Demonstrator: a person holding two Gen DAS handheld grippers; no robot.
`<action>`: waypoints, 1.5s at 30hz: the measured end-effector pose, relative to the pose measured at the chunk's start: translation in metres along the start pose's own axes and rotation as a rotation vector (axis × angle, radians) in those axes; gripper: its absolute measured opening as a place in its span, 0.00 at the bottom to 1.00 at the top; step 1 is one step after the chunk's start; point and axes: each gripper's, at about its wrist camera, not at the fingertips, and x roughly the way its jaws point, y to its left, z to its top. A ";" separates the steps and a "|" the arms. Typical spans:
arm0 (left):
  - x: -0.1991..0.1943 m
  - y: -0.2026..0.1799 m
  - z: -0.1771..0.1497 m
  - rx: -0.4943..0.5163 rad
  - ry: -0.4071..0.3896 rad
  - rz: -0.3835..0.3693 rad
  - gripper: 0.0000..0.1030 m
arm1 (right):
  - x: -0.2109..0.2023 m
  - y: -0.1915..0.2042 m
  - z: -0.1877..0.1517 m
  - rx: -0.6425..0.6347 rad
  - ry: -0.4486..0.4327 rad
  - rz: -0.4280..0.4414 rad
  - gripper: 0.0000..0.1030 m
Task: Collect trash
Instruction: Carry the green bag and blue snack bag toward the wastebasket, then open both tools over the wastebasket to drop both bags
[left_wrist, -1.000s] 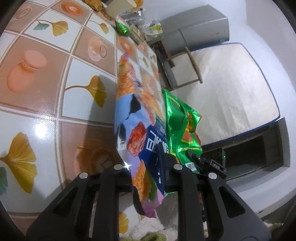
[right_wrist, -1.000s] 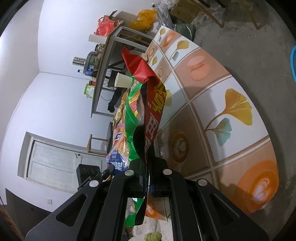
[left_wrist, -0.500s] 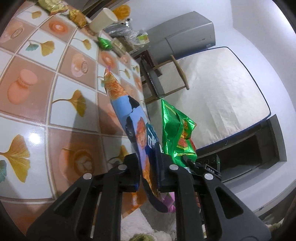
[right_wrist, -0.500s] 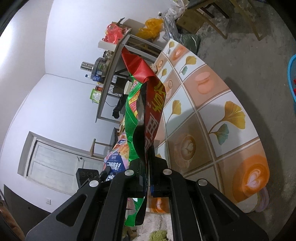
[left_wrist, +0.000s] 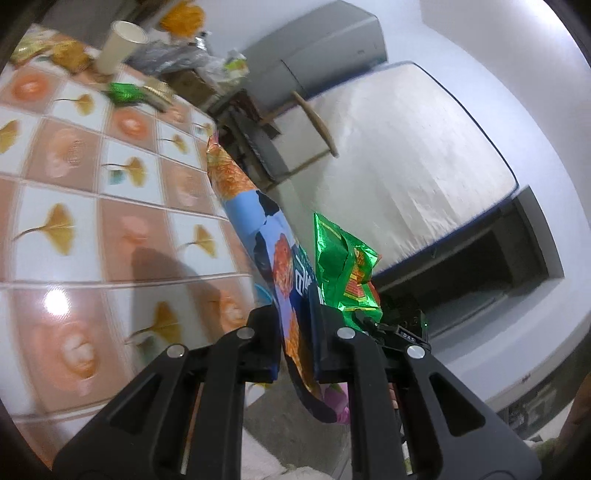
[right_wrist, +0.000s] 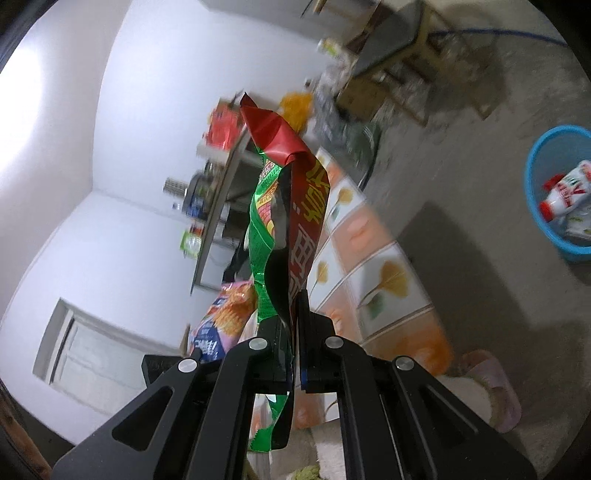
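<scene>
My left gripper (left_wrist: 295, 310) is shut on a blue and orange snack bag (left_wrist: 255, 206), which sticks up between the pads above the tiled table's edge. To its right in the left wrist view hangs a green and red snack bag (left_wrist: 340, 258). My right gripper (right_wrist: 294, 317) is shut on that green and red bag (right_wrist: 295, 206), which stands up crumpled above the jaws. The blue and orange bag (right_wrist: 225, 317) shows at lower left in the right wrist view. A blue bin (right_wrist: 535, 177) on the floor at the right holds red and white cartons (right_wrist: 565, 192).
The table (left_wrist: 92, 221) carries a paper cup (left_wrist: 118, 48), a small green wrapper (left_wrist: 123, 92) and yellow wrappers (left_wrist: 62, 55) at its far end. A wooden chair (left_wrist: 258, 140), a mattress (left_wrist: 406, 155) against the wall and a cluttered shelf (right_wrist: 218, 206) stand around.
Both grippers have risen and drawn back from the table with their bags. The left jaws have narrowed onto the blue and orange bag. The blue bin has come into the right wrist view.
</scene>
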 end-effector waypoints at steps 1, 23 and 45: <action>0.009 -0.005 0.001 0.008 0.015 -0.008 0.10 | -0.013 -0.005 0.002 0.010 -0.031 -0.005 0.03; 0.254 -0.097 -0.008 0.181 0.368 -0.111 0.10 | -0.138 -0.149 0.026 0.275 -0.334 -0.225 0.03; 0.566 -0.014 -0.078 0.022 0.739 0.182 0.16 | -0.085 -0.338 0.080 0.505 -0.329 -0.196 0.07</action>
